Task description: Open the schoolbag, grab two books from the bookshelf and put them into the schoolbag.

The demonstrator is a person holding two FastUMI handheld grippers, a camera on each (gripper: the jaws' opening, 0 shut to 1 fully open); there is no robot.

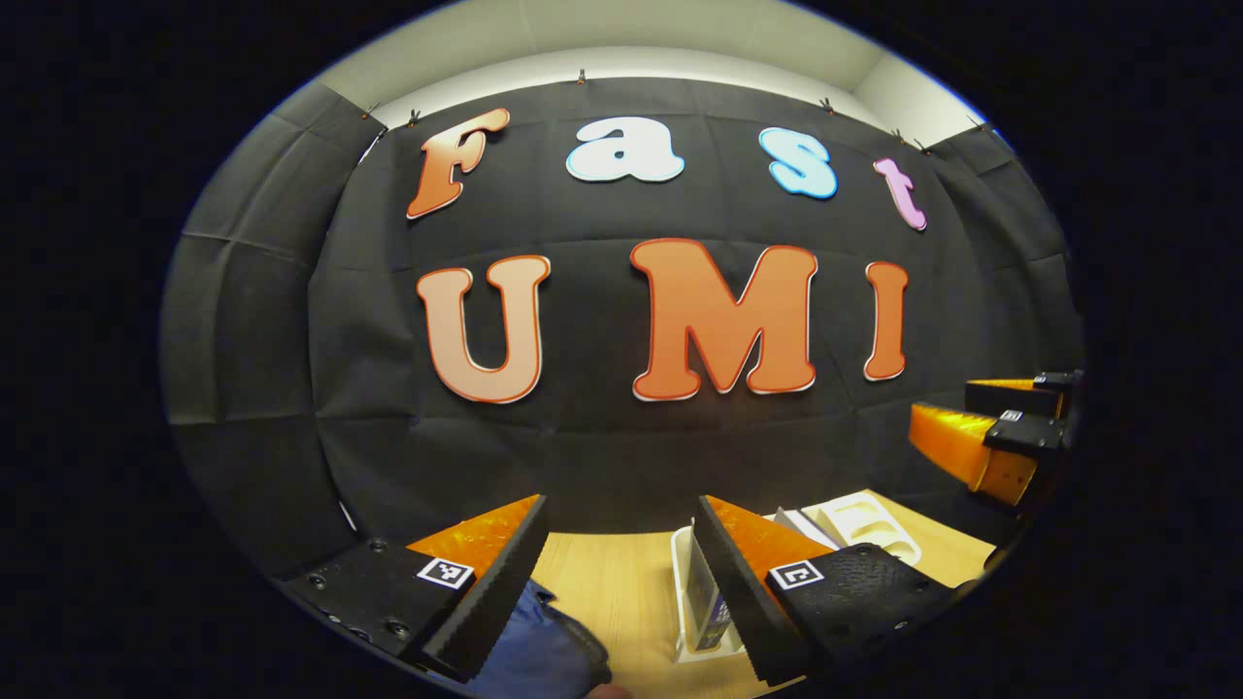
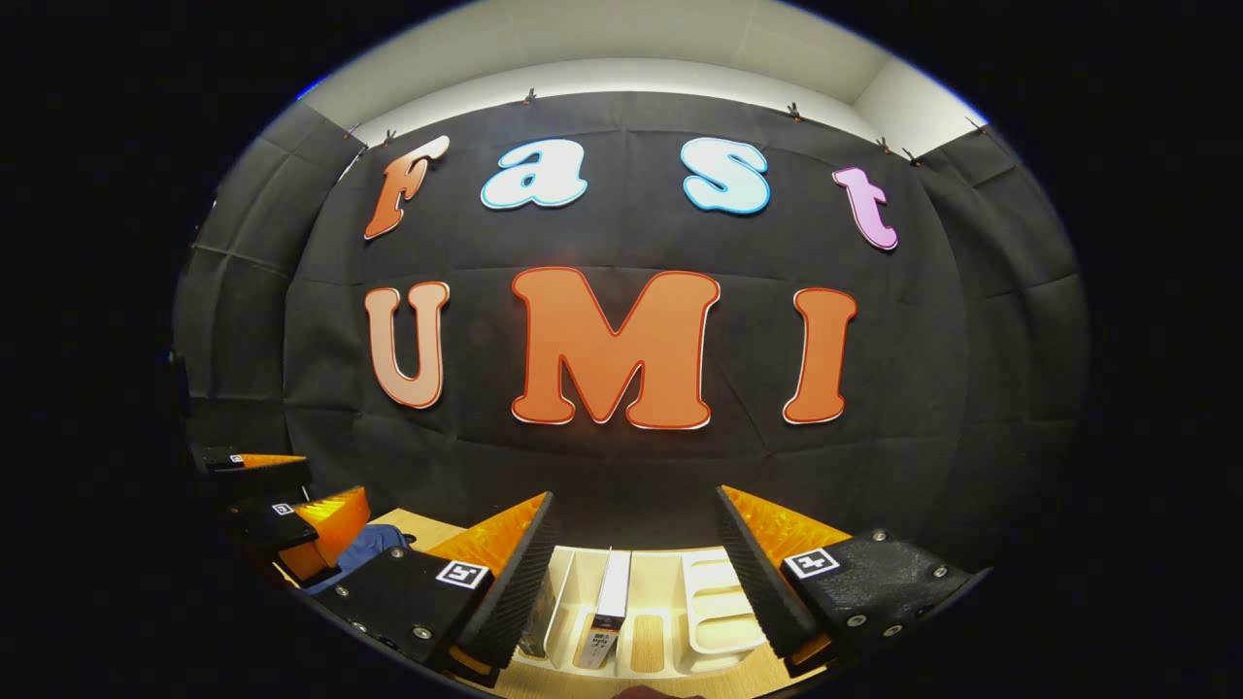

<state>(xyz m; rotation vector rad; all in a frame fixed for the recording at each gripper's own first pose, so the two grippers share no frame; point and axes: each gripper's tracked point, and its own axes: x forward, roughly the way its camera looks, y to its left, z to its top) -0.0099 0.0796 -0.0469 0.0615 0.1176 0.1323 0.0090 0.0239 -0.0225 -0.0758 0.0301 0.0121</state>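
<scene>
Left gripper view. One left gripper [image 1: 621, 573] occupies the lower edge, its two fingers [image 1: 495, 592] spread wide with nothing between them. Beneath the gap lies one table [image 1: 612, 582] of pale wood. One schoolbag [image 1: 539, 650], dark blue fabric, lies on the table at the bottom edge, just beside the inner face of the left-hand finger; only a rumpled corner shows, and whether it is open cannot be told. One bookshelf [image 1: 864, 524], a pale cream rack with upright dividers, stands on the table behind the right-hand finger. One book [image 1: 704, 607] with a dark cover stands upright in its nearest slot, partly hidden by that finger. One right gripper [image 1: 1000, 427] enters at the right margin, above the table, its two fingers apart and holding nothing.

Right gripper view. The right gripper [image 2: 631, 573] shows at the bottom, two fingers [image 2: 510, 582] wide apart and empty. Directly below the gap stands the bookshelf [image 2: 714, 602], seen from above with several slots. Two books stand upright in it: one with a white spine [image 2: 610, 607] near the middle, and one dark book [image 2: 539, 616] just beside the left-hand finger. The left gripper [image 2: 277, 505] appears at the left margin, fingers parted, with a patch of the blue schoolbag [image 2: 369, 544] on the table [image 2: 418, 529] just beside it
</scene>
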